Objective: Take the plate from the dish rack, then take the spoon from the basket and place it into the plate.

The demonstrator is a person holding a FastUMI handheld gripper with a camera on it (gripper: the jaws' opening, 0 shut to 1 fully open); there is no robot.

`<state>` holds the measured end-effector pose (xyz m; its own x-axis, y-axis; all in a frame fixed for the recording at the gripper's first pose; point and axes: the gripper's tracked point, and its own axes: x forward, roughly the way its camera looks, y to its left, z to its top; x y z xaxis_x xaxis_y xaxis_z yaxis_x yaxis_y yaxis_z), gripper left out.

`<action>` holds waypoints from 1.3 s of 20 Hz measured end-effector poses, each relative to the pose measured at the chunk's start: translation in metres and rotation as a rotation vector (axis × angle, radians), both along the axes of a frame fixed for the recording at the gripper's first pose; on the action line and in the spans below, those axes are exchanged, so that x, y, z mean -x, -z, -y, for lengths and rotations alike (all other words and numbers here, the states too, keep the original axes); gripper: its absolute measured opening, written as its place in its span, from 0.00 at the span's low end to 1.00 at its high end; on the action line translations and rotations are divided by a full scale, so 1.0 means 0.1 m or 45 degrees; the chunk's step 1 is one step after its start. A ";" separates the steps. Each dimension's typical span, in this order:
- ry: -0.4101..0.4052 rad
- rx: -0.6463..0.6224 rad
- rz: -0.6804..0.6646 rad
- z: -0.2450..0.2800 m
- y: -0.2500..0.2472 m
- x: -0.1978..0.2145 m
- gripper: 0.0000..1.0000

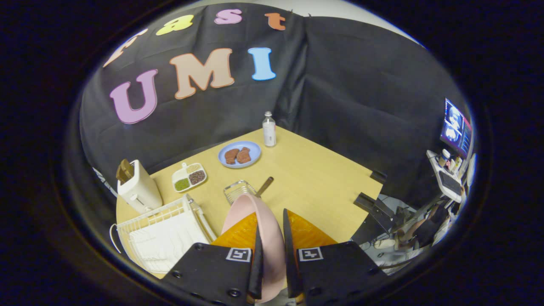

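Clamped edge-on between both fingers of the gripper (272, 238), the pink plate (250, 214) rides clear of the white dish rack (159, 236) at eight o'clock. Step one looks done. Setting it down remains, then fetching the spoon (264, 186) from the basket (237, 191) at twelve o'clock.

The scene is viewed from a single fisheye camera carried on the gripper (272, 238), looking forward along its two fingers (256, 263), which are closed on the edge of the pink plate (255, 216). The bench (314, 178) is seen from high above and at a downward tilt, with the dish rack (157, 233) close beneath and the booth's black wall faced beyond.
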<state>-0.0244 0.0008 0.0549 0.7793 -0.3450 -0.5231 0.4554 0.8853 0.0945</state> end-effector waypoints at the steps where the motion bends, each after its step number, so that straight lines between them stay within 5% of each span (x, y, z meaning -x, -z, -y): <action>1: 0.020 -0.018 -0.007 0.08 0.10 0.00 0.26; 16: 0.193 -0.492 0.036 0.59 1.42 -0.14 0.26; 26: 0.305 -0.477 -0.162 0.91 2.17 0.08 0.20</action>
<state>-0.0325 -0.0900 -0.1621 0.6220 -0.2764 -0.7326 0.6716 0.6693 0.3177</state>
